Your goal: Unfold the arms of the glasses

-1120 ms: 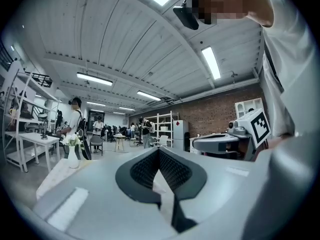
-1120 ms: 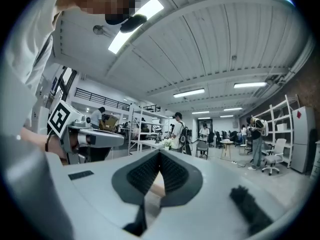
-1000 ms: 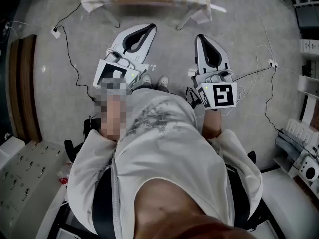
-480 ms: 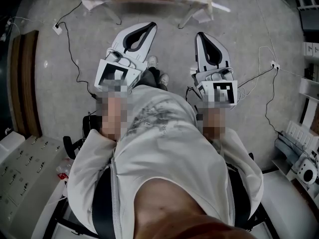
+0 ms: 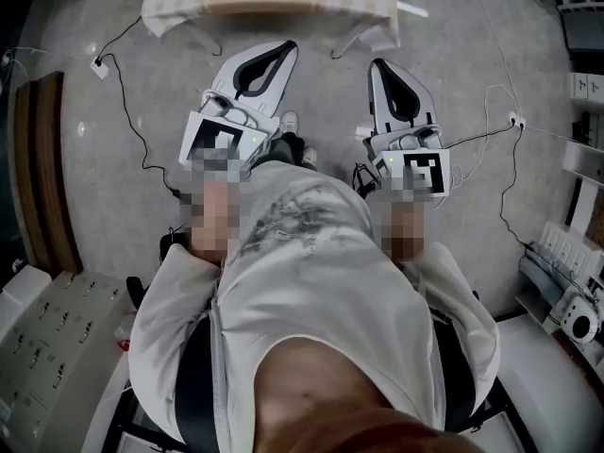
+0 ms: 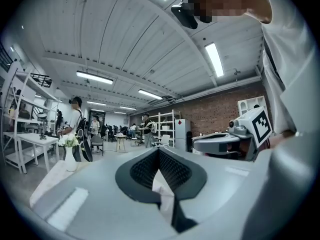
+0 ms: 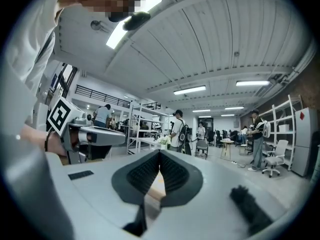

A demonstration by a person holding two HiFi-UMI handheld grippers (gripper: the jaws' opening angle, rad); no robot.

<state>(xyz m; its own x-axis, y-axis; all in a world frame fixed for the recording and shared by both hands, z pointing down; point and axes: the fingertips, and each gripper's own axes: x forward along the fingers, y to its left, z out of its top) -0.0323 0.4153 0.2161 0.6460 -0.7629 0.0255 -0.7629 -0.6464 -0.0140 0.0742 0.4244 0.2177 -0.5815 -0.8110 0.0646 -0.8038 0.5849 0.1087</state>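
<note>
1. The bench (image 5: 179, 3) at twelve o'clock shows more than a second ago: the person is nearing it.
2. On the left gripper (image 5: 286, 49) and right gripper (image 5: 377, 67), fingers closed, empty.
3. No glasses in view; unfolding not begun.

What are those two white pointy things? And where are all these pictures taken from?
They are hand-held grabbers. A person holds the left gripper and the right gripper, one in each hand. One picture comes from a camera on the person's head, looking down. The other two come from cameras riding on each gripper, looking across a big room. Both are pinched shut and hold nothing. A table with a checked cloth stands ahead. No glasses show.
</note>
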